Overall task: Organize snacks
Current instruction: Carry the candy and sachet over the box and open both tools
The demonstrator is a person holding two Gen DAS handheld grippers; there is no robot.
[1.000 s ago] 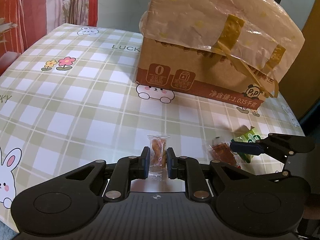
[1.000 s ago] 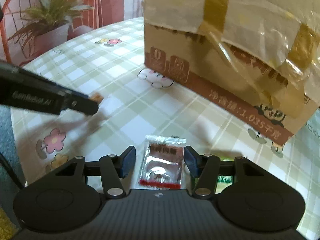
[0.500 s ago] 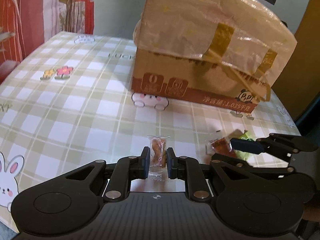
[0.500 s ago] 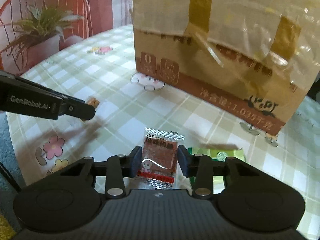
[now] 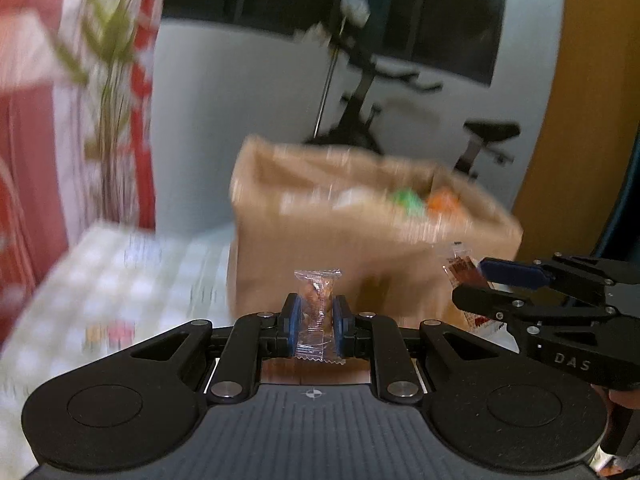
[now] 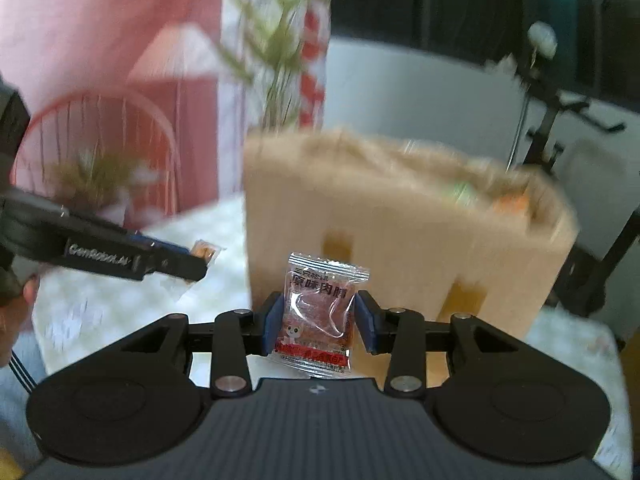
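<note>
We see matt black plastic on the left gripper (image 5: 315, 316) and right gripper (image 6: 319, 318), with blue pads (image 5: 291, 319) and shiny metal pins (image 5: 226, 389). The clear glossy film wrapper (image 5: 317, 312) crinkles, as does the glossy meat snack packet (image 6: 320, 312). The cardboard box (image 6: 400, 240) looks matt brown paper, blurred.
</note>
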